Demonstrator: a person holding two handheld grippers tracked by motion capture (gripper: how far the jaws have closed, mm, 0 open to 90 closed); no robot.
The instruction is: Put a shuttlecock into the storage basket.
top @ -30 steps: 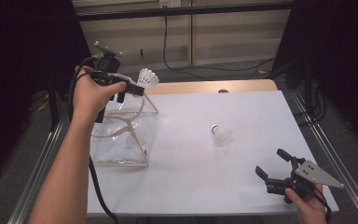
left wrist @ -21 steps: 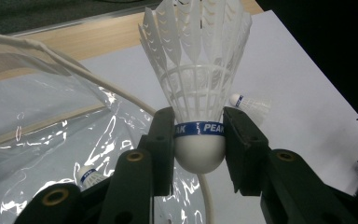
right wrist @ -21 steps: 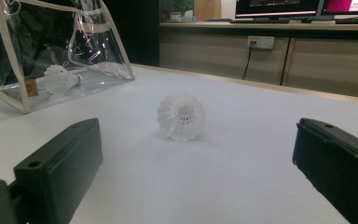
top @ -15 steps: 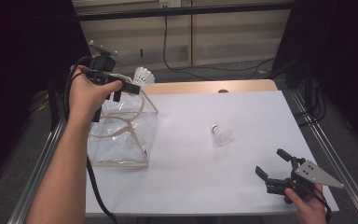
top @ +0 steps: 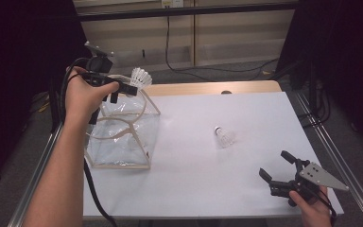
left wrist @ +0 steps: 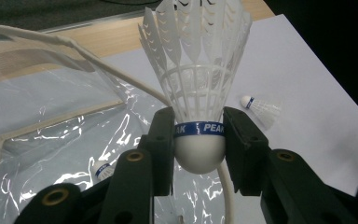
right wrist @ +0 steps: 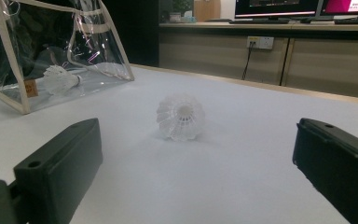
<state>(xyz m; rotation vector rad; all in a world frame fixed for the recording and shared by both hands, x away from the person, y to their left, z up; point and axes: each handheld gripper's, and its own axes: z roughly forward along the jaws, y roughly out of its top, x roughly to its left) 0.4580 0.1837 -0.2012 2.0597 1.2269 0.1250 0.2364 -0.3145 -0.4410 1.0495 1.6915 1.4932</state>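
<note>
I hold the left gripper point(top: 125, 89), jaws clamped on the shuttlecock point(left wrist: 199, 105), cork down, feathers at 12 o'clock, above the clear bag point(top: 123, 137); right gripper point(top: 278, 176) jaws apart.

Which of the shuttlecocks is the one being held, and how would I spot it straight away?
Start at the clear plastic bag on the left side of the white table. Above the bag's open top, the left gripper pinches a white shuttlecock by its cork, at the blue band, feathers pointing up. Unlike the shuttlecock lying on the table and the one inside the bag, it is lifted in the air.
</note>
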